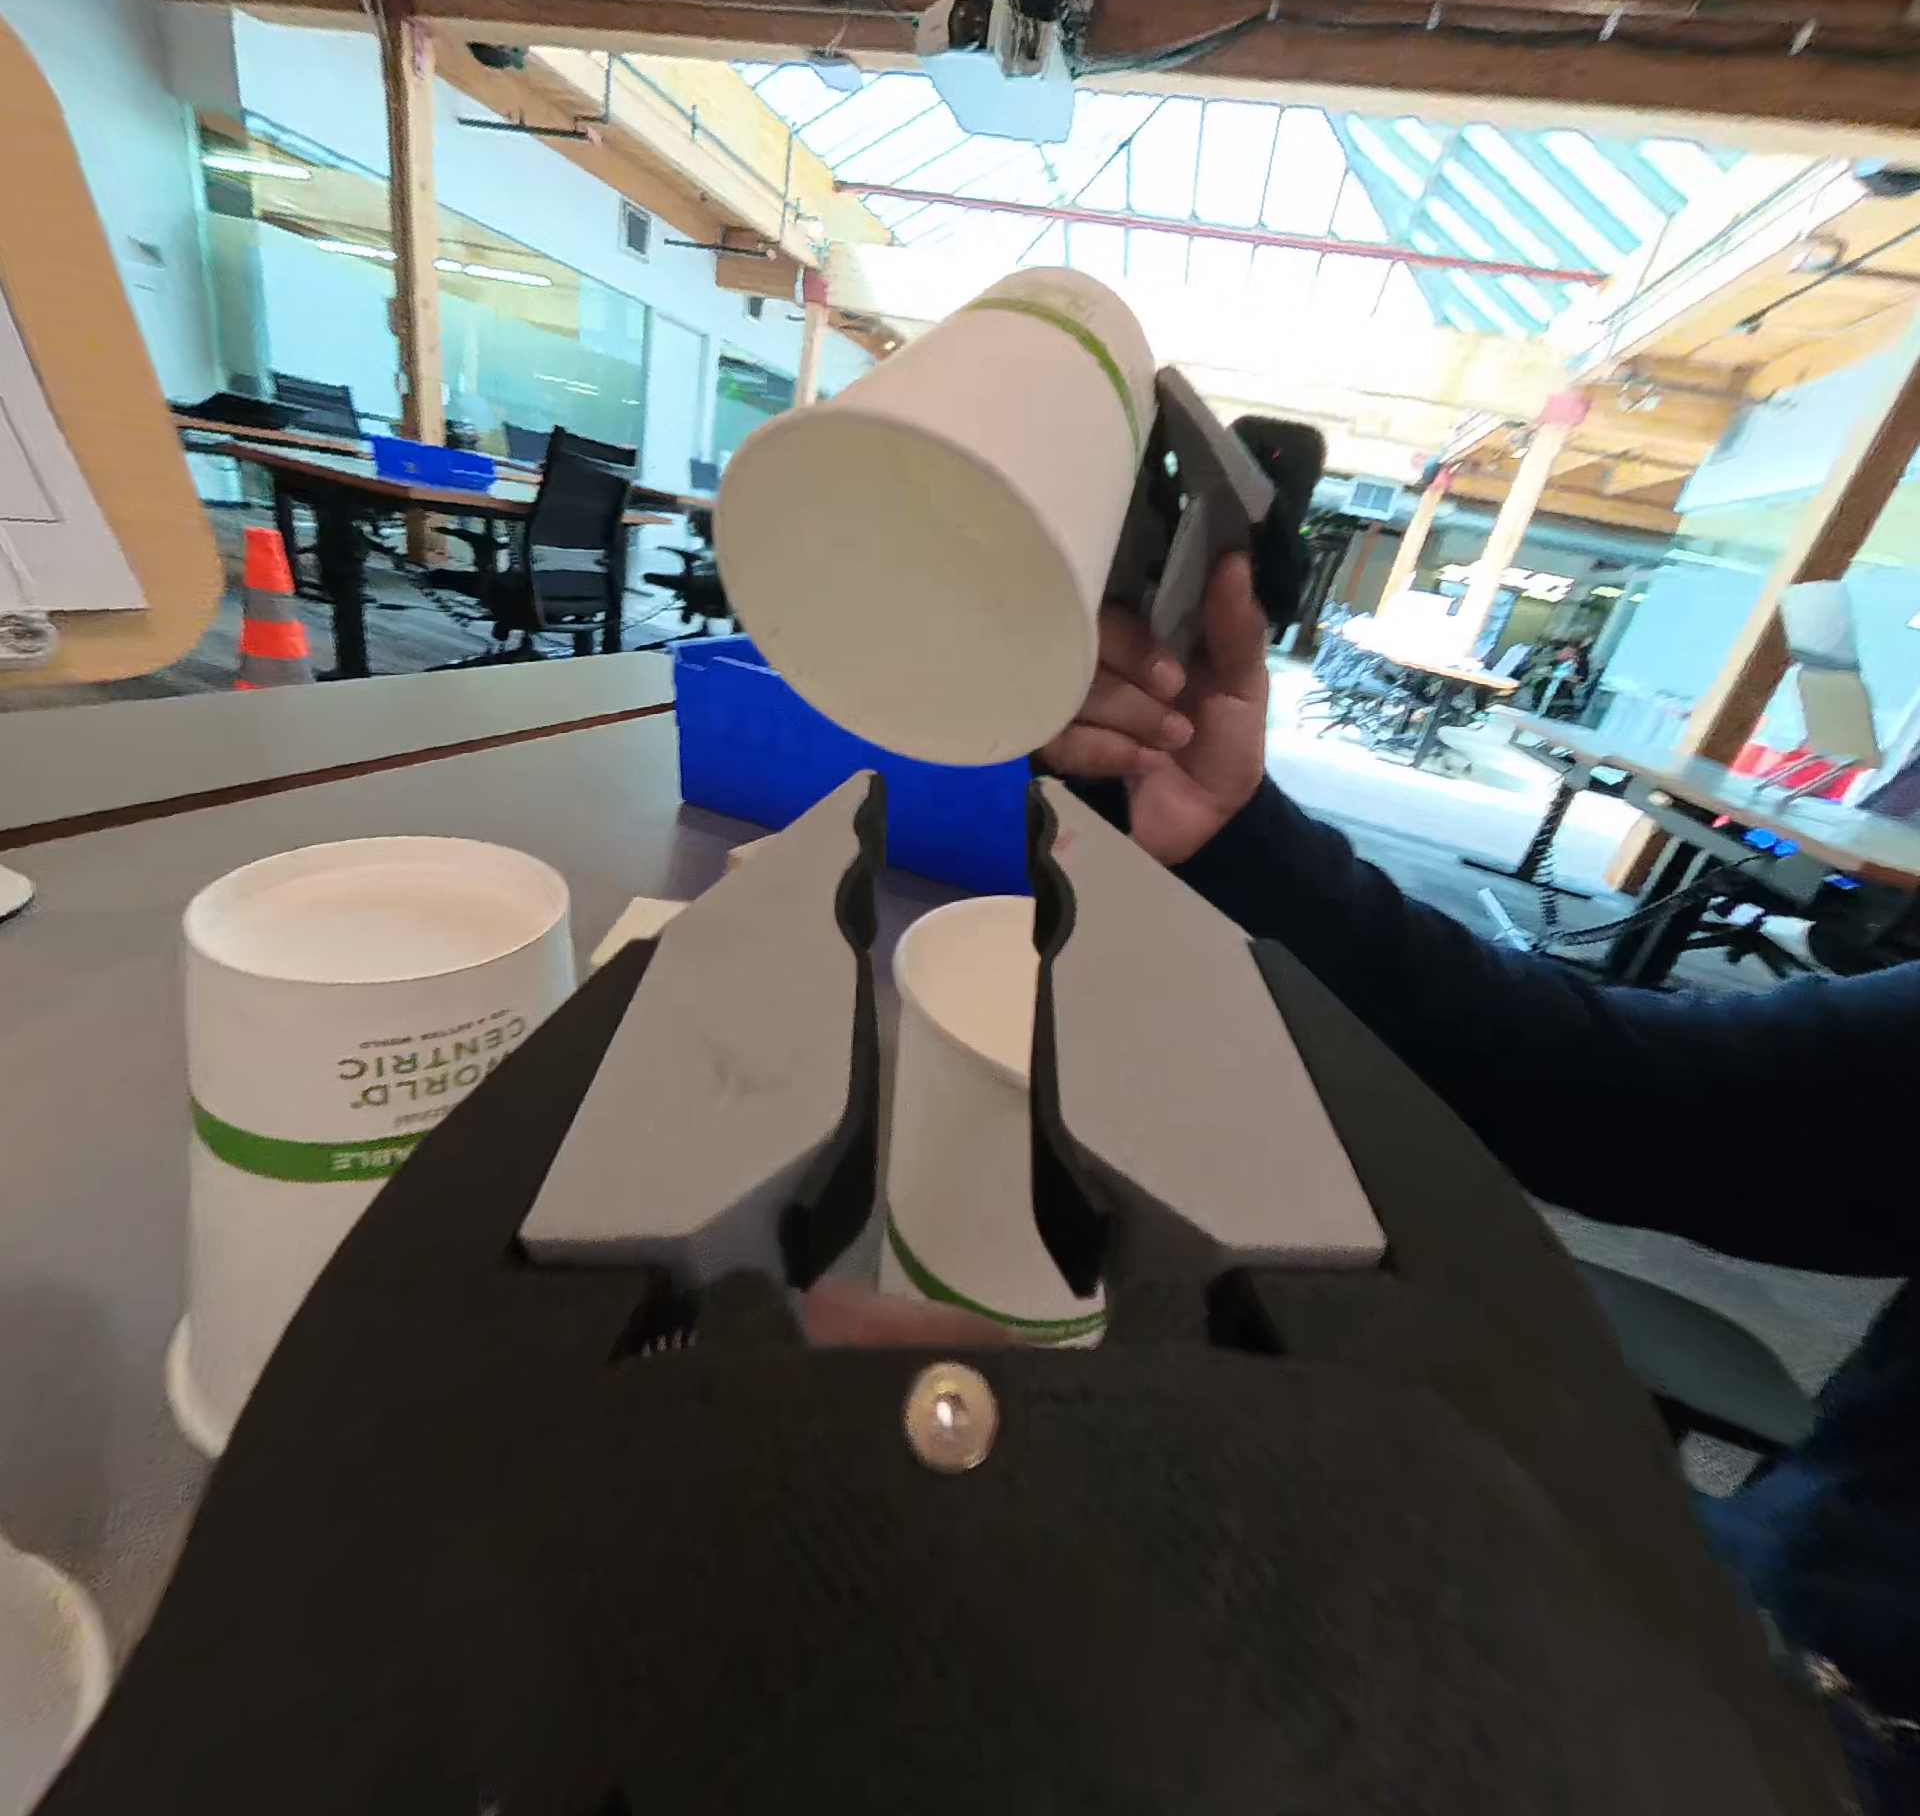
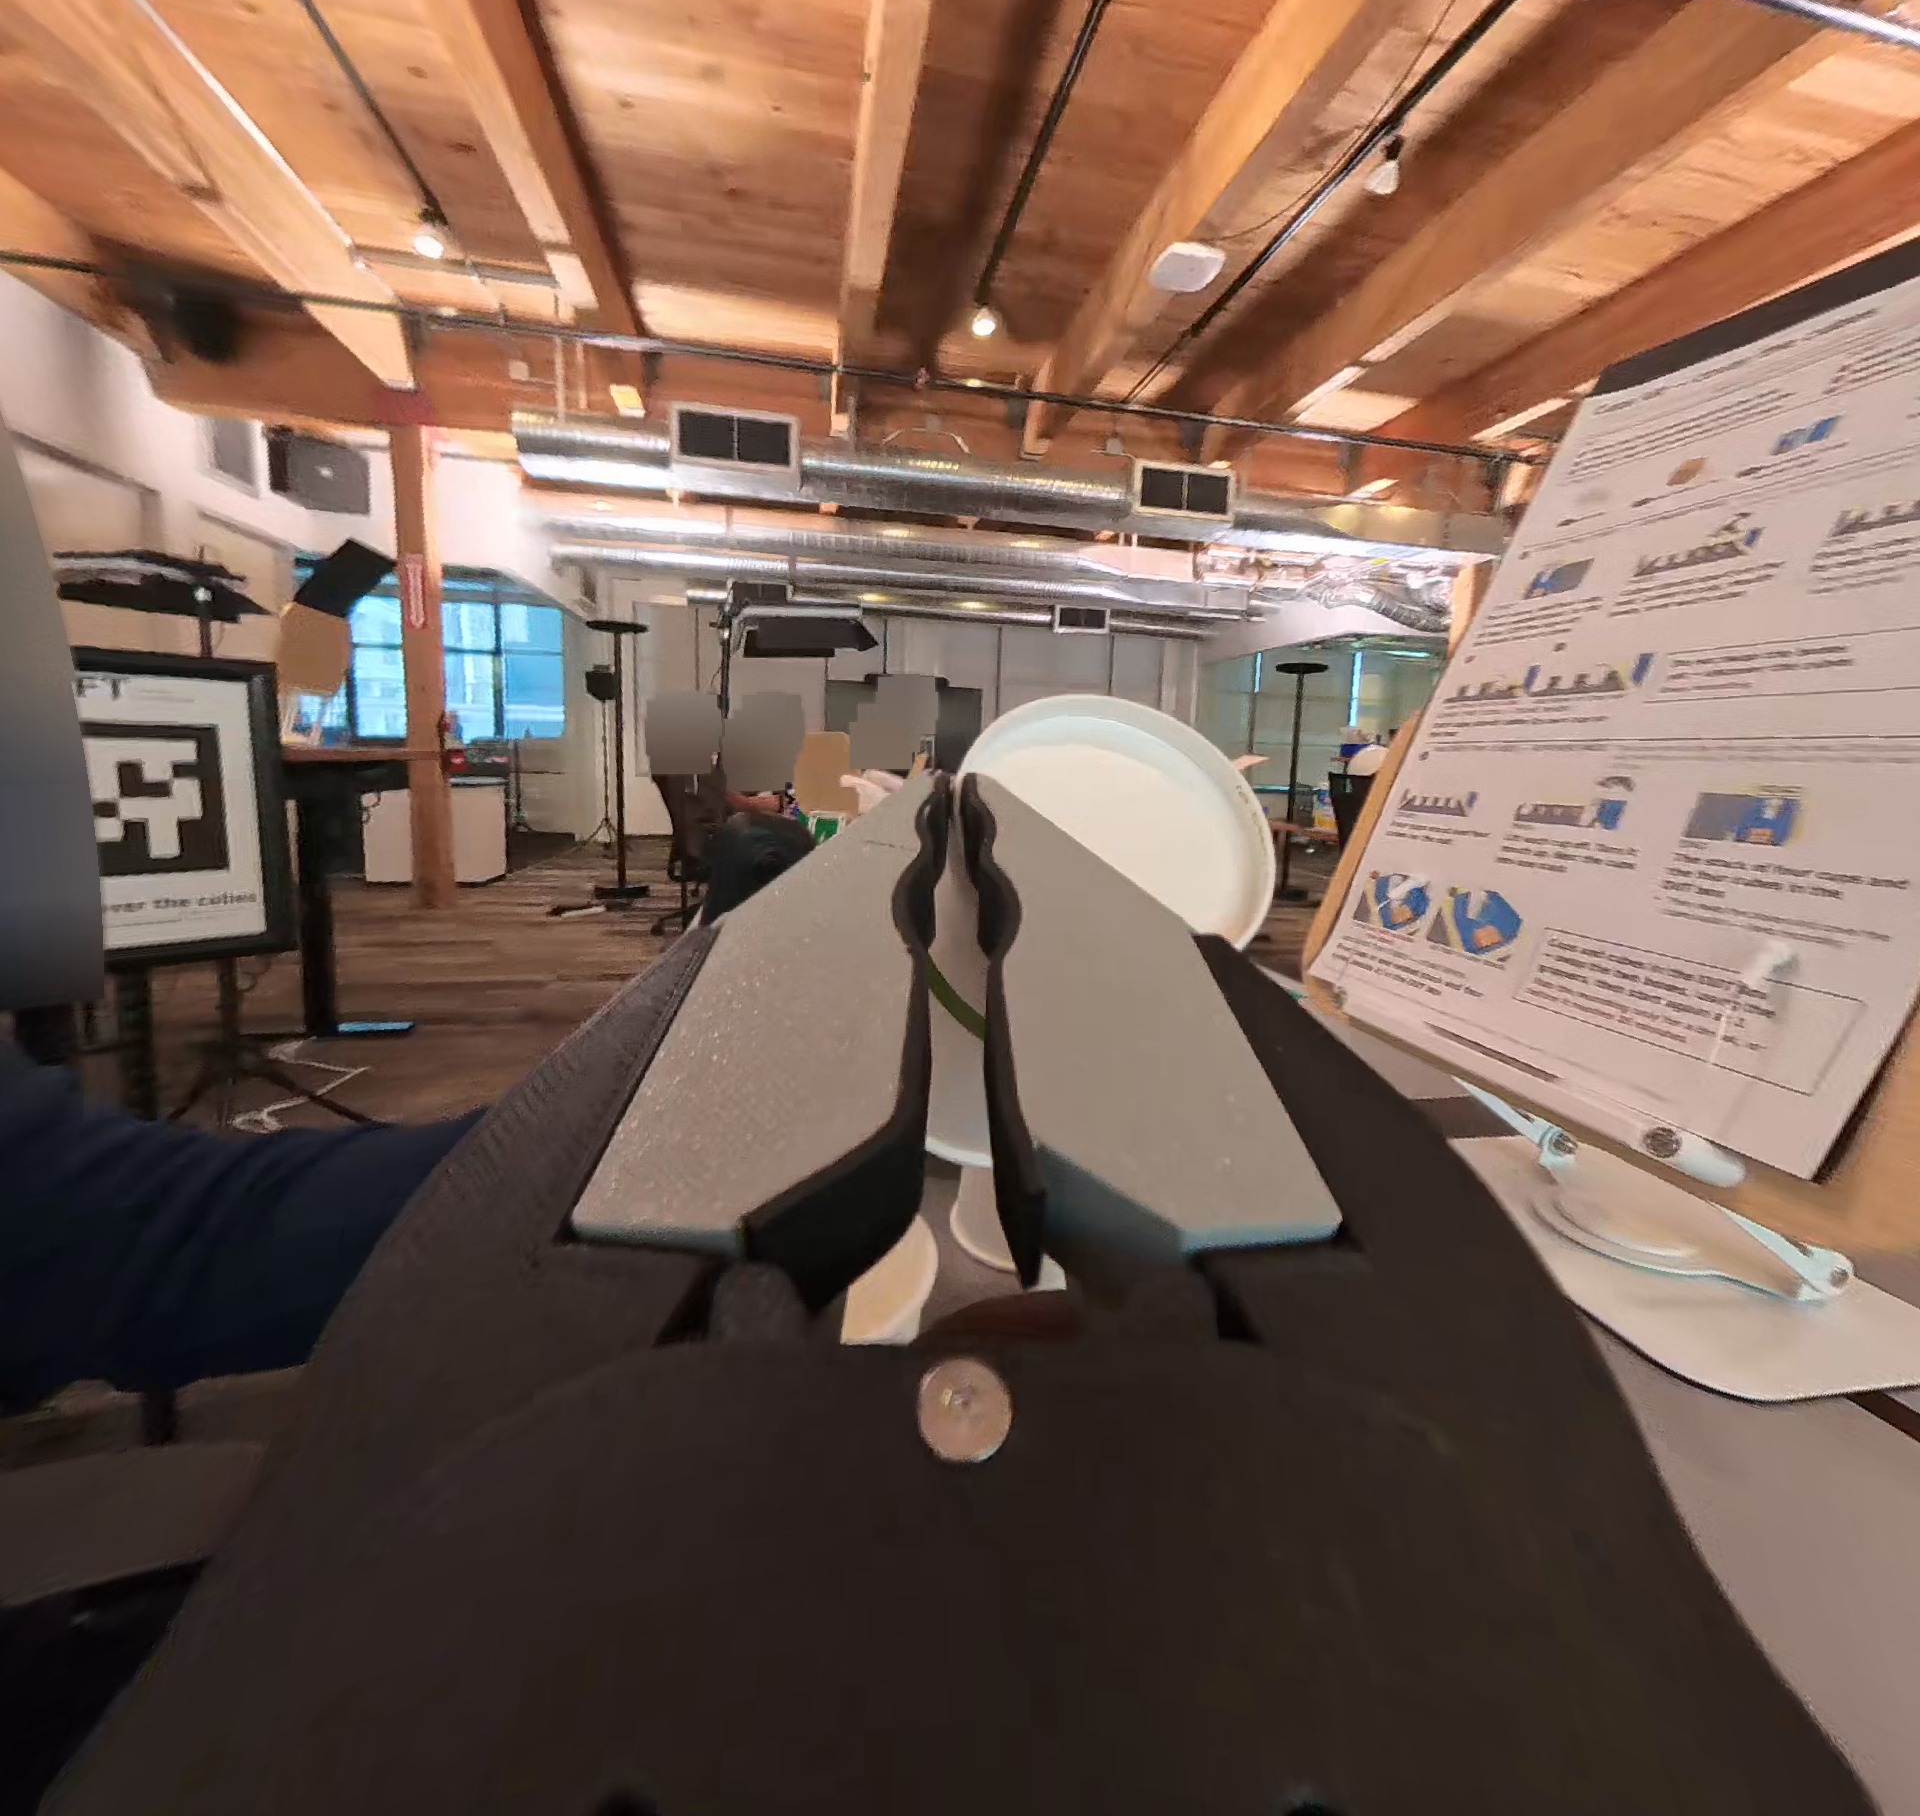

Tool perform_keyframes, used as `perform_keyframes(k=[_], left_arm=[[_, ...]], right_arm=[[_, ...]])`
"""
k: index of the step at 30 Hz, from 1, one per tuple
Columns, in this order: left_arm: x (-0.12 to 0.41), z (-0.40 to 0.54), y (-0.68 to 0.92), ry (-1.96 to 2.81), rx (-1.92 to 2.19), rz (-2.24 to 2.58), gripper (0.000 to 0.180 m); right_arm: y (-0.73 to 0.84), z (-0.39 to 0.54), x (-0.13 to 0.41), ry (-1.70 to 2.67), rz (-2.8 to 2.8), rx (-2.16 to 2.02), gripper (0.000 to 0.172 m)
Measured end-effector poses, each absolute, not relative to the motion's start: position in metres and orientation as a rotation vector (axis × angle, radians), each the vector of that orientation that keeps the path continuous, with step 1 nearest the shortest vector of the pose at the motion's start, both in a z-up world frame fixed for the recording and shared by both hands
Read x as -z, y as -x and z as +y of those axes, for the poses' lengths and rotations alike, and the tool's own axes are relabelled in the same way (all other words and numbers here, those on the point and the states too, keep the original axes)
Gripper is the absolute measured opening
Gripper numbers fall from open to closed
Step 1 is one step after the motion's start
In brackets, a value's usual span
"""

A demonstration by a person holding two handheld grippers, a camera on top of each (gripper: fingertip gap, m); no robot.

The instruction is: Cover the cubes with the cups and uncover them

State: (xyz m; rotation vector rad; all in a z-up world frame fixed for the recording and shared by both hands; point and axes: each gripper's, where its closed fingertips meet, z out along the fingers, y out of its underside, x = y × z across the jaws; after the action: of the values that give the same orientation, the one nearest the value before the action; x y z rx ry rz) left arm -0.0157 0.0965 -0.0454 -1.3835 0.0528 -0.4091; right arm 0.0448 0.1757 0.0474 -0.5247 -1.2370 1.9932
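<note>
In the left wrist view my left gripper point(image 1: 954, 800) is open. A small inverted white paper cup point(image 1: 966, 1091) with a green band stands on the grey table point(image 1: 520, 831) behind the gap between the fingers, and the left pad point(image 1: 862, 925) is clear of it. My right gripper point(image 2: 954, 800) is shut on the wall of another white paper cup point(image 2: 1132, 810) and holds it tilted in the air. That cup point(image 1: 914, 519) and the right gripper point(image 1: 1164, 478) show above the left fingertips. No cube is visible.
A larger inverted cup point(image 1: 364, 1039) stands on the table to the left, and another cup edge point(image 1: 31, 1662) shows at bottom left. A blue bin point(image 1: 769, 758) sits behind. More cups point(image 2: 883, 1288) lie below the right gripper. An instruction board on a stand point(image 2: 1662, 779) is at the right.
</note>
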Motion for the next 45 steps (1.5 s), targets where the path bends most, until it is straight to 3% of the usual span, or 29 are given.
perform_keyframes(k=[6,11,18,30,37,45], left_arm=[[0.022,0.077,-0.002,1.241,0.56,0.132,0.026],[0.013,0.07,0.005,1.186,0.479,0.143,0.011],[-0.008,0.049,0.006,1.052,0.432,0.176,0.001],[-0.014,0.036,-0.013,1.007,0.409,0.297,0.001],[-0.001,0.05,-0.024,1.092,0.332,0.345,0.001],[-0.001,0.055,-0.03,1.103,0.271,0.362,0.002]], right_arm=[[-0.041,0.135,-0.027,0.428,-1.434,-1.902,0.0],[-0.059,0.113,-0.015,0.27,-1.58,-1.905,0.0],[-0.045,0.097,0.052,0.277,-1.965,-1.558,0.0],[-0.076,0.143,-0.027,0.284,-1.514,-1.966,0.0],[-0.052,0.117,0.02,0.332,-1.786,-1.689,0.0],[-0.056,0.112,0.024,0.309,-1.826,-1.67,0.0]])
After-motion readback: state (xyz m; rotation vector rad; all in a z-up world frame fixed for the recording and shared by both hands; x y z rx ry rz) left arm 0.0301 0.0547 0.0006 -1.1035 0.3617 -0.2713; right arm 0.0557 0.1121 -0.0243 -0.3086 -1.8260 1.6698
